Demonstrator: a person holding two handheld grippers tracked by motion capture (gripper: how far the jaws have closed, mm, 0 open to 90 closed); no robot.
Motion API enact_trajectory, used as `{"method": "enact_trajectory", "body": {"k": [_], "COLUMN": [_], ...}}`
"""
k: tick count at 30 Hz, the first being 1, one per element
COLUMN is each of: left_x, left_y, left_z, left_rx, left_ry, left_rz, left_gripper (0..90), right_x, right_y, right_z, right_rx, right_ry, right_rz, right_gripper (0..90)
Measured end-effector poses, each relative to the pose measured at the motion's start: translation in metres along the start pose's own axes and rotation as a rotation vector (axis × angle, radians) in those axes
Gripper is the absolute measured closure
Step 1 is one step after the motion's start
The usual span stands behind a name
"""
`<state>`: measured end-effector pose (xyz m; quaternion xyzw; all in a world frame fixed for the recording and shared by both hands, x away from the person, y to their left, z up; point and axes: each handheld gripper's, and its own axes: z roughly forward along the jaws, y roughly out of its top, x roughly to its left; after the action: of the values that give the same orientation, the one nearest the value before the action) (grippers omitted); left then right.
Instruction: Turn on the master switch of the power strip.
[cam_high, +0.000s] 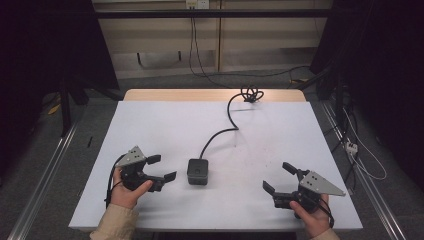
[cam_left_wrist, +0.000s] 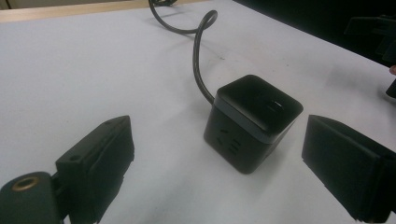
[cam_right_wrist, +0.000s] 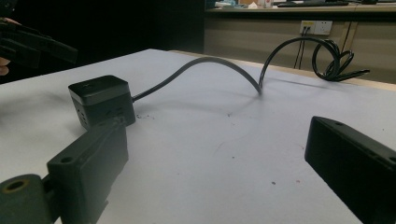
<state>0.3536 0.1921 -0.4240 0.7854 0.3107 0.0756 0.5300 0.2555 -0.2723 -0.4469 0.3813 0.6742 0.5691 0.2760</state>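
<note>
Both claws released, flanking the power cube.
Left claw (cam_high: 161, 168) sits just beside the power cube (cam_high: 197, 171) mid-tabletop (cam_high: 150, 120), likely lining up a grab; right claw (cam_high: 280, 178) waits apart; cord (cam_high: 220, 134) trails toward the far edge.

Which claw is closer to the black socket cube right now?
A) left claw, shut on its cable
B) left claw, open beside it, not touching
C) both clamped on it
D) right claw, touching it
B: in the high view the left claw sits open just left of the socket cube with bare table between them, while the right claw is open and farther off.
</note>
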Motion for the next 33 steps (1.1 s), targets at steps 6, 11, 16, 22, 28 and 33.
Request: {"method": "enact_trajectory", "body": {"k": [6,11,16,22,28,33], "left_x": [0.003,0.005,0.008,0.01,0.013,0.015], "left_y": [-0.002,-0.004,-0.006,-0.009,-0.011,-0.013], "left_z": [-0.003,-0.006,-0.009,-0.012,-0.014,-0.017], "left_rx": [-0.001,-0.005,-0.005,-0.001,0.002,-0.003], "left_ry": [0.003,0.006,0.012,0.018,0.025,0.032], "left_rz": [-0.001,0.001,-0.005,-0.007,-0.011,-0.009], "left_gripper": [8.7,8.7,8.7,8.7,8.7,8.7], "right_x": [0.0,0.0,0.0,0.0,0.0,0.0], "right_y": [0.0,-0.001,-0.001,-0.001,-0.001,-0.001], "right_z": [0.0,0.001,0.001,0.001,0.001,0.001], "right_rx": [0.001,0.004,0.006,0.008,0.008,0.007], "right_ry": [0.002,0.002,0.005,0.005,0.004,0.004], "right_rz": [-0.002,0.0,0.003,0.002,0.003,0.002], "right_gripper": [5.4,5.4,5.4,5.4,5.4,5.4]}}
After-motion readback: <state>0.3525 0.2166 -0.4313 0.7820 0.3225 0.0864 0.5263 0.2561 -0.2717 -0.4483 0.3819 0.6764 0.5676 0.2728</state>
